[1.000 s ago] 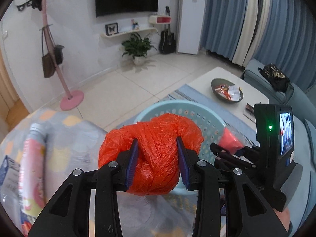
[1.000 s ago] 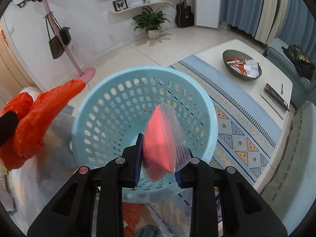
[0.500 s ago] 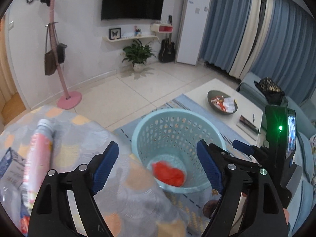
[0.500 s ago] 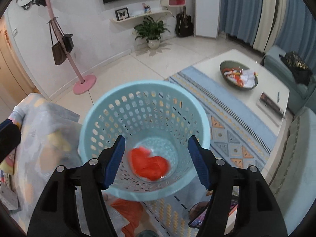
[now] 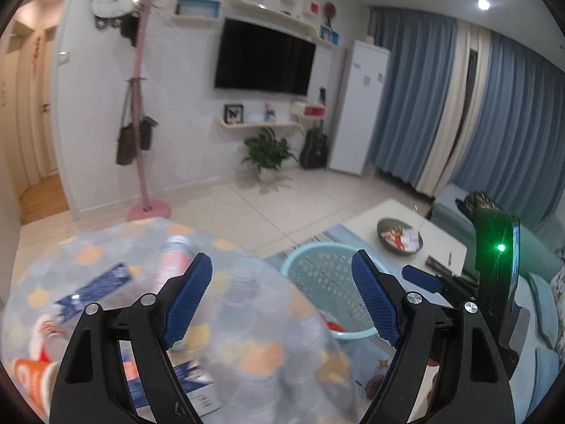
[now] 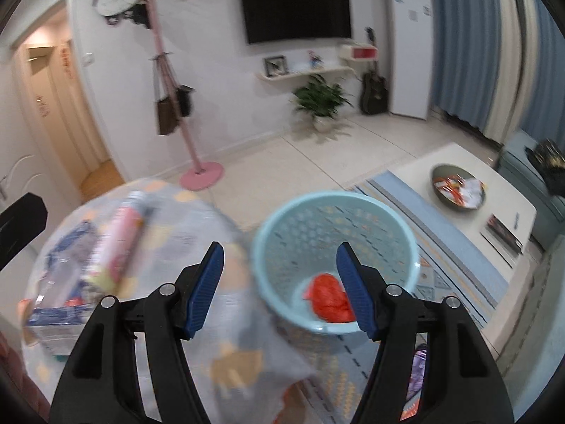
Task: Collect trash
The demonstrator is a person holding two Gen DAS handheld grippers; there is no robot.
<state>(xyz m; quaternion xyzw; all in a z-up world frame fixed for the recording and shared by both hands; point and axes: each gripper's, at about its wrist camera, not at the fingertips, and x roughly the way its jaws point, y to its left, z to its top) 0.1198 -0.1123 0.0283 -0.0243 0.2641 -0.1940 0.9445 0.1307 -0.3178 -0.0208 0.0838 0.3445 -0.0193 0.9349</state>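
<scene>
A light blue perforated basket (image 6: pixel 335 219) stands on the floor beside the round table; it also shows in the left wrist view (image 5: pixel 317 275). A crumpled orange-red bag (image 6: pixel 330 298) lies at its bottom. My right gripper (image 6: pixel 279 289) is open and empty, above the table edge and the basket. My left gripper (image 5: pixel 282 298) is open and empty over the table (image 5: pixel 247 318). On the table lie a pink tube (image 6: pixel 120 240), blue-and-white packaging (image 5: pixel 95 288) and orange wrappers (image 5: pixel 28 371). The right gripper's body (image 5: pixel 494 282) shows at the right of the left wrist view.
A white coffee table (image 6: pixel 459 212) with a dark bowl of wrappers (image 6: pixel 457 187) stands right of the basket on a patterned rug (image 6: pixel 441 247). A pink coat stand (image 6: pixel 201 176), a plant (image 6: pixel 321 102) and a sofa (image 5: pixel 543 282) lie farther off.
Both grippers opened and dropped the orange-red bag and the pink packet into the basket. Both then rose and swung left, back toward the table.
</scene>
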